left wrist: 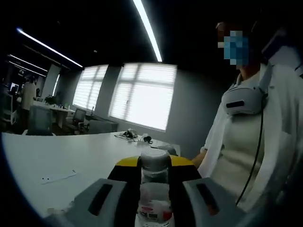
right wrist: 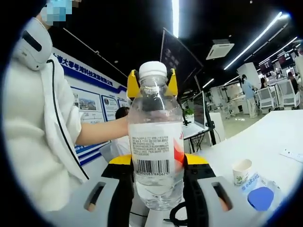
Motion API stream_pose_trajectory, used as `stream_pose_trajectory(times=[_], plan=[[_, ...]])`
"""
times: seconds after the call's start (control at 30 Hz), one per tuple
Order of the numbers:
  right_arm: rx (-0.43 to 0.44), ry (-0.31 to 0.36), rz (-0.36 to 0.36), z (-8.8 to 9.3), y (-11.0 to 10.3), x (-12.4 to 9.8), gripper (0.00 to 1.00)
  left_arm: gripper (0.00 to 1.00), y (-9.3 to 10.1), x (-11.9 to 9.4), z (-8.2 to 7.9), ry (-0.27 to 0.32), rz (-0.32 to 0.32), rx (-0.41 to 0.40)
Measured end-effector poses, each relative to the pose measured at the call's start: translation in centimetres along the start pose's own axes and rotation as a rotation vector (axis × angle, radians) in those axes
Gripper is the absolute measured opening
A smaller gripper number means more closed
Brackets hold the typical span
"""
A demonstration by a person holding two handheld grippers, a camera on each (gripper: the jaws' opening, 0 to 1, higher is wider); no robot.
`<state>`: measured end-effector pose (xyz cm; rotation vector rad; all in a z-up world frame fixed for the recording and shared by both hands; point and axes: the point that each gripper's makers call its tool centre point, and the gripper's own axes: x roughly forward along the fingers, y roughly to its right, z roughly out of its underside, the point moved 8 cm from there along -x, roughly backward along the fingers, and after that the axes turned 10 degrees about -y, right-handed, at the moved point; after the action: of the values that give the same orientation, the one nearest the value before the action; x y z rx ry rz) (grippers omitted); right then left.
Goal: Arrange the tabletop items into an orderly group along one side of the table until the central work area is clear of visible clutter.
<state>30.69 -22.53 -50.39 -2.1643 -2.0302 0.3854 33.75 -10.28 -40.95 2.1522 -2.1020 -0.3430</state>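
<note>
Right gripper [right wrist: 156, 189]: its jaws rise from the bottom centre of the right gripper view, clamped on a clear water bottle [right wrist: 156, 142]; the bottle stands upright at frame centre, white cap at top, barcode label facing the lens.

Left gripper [left wrist: 154, 201]: at the bottom centre of the left gripper view, its jaws grasp what looks like the same bottle; yellow jaw tips flank the bottle's neck in the right gripper view, so both grippers seem to hold it from opposite sides.

Bottle contents: the bottle looks nearly full of clear water; the cap seems on.

Paper cup [right wrist: 242, 171]: stands lower right of the right gripper view on the white table [right wrist: 270, 137]; its contents cannot be told; a blue-and-clear packet [right wrist: 259, 195] lies just beside it.

Far clutter: a dark tangle of cables [left wrist: 135, 135] lies at the table's far edge, mid-frame in the left gripper view; a flat white strip [left wrist: 57, 177] lies at lower left.

Risk: with two grippers on one bottle, uneven pull could twist it loose; a heavy full bottle dropped here could knock over the cup.
</note>
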Motion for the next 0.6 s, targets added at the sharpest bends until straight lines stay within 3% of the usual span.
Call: stream_pose_trajectory(times=[0.3, 0.6], plan=[[-0.046, 0.002, 0.105, 0.2, 1.2, -0.5, 0.39, 0.17, -0.8, -0.7, 0.3, 0.024, -0.03, -0.002], [-0.007, -0.011, 0.249, 2.4, 1.9, -4.1, 0.47, 0.18, -2.2, -2.2, 1.5, 0.01, -0.086, -0.015]])
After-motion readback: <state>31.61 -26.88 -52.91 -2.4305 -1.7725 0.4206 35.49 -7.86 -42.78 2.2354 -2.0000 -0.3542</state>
